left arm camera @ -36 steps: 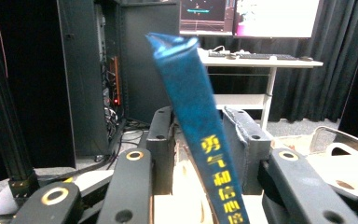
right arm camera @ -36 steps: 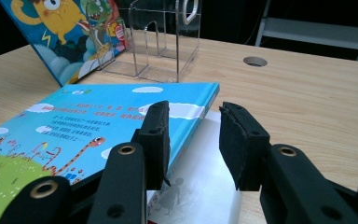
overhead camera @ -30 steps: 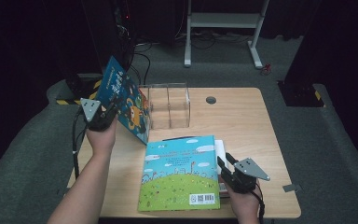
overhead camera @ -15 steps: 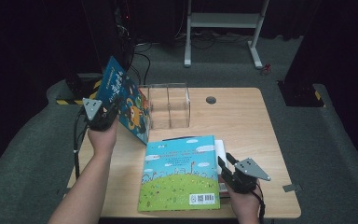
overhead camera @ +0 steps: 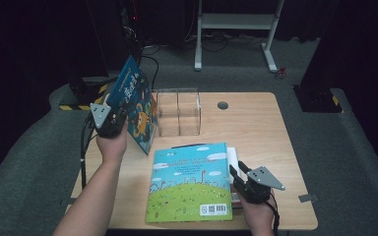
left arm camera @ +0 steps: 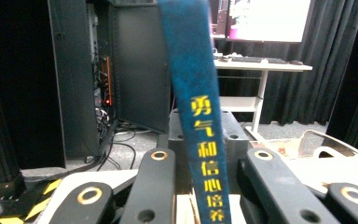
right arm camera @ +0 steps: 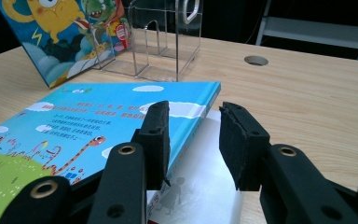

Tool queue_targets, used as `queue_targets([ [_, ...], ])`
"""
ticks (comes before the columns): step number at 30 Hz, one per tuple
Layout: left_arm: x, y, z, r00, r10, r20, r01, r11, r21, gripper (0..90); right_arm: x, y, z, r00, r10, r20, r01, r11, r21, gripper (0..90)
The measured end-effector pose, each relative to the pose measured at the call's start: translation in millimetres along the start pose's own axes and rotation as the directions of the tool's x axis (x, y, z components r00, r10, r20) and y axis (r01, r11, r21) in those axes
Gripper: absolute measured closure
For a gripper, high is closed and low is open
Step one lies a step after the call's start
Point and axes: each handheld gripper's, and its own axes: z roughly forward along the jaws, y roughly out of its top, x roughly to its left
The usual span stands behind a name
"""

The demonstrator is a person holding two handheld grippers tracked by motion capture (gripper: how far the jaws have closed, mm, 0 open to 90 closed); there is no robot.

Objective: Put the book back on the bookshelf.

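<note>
My left tongs (overhead camera: 109, 119) pinch blue book (overhead camera: 135, 105), held tilted on edge at table (overhead camera: 256, 123) left, beside clear organizer (overhead camera: 178, 112); my right tongs (overhead camera: 242, 173) spread, at flat book (overhead camera: 192, 182) right edge.

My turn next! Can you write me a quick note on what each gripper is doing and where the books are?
Left gripper: shut on the dark blue book, held tilted, its lower edge on the table left of the clear rack.
Right gripper: open, jaws at the right edge of the flat book, which lies on a white book.
Done: one book lifted.
Left: probably slot it into the empty rack, then the others.
</note>
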Motion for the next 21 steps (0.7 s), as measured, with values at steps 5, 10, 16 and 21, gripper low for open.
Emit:
queue_targets([
  [5, -8.8, 1.5, 2.0, 0.9997, 0.019, 0.012, -0.019, 0.9997, -0.013, 81.3, -0.8, 0.3, -1.3, 1.0000, 0.002, 0.002, -0.002, 1.000, -0.004, 62.8],
  [10, -16.8, 0.7, 4.0, 0.9981, 0.061, -0.005, -0.061, 0.9978, -0.026, 82.6, -1.9, 0.3, -2.2, 1.0000, 0.006, 0.004, -0.006, 1.000, -0.004, 62.9],
  [16, -14.4, -1.0, 4.2, 0.9981, 0.052, -0.032, -0.053, 0.9979, -0.037, 82.6, -3.0, 0.3, -2.8, 0.9999, 0.008, 0.006, -0.008, 1.000, -0.008, 62.9],
  [21, -13.0, -2.0, 3.3, 0.9981, 0.048, -0.037, -0.050, 0.9979, -0.042, 82.4, -2.0, 0.1, -1.9, 1.0000, 0.003, 0.004, -0.003, 1.000, -0.003, 62.9],
])
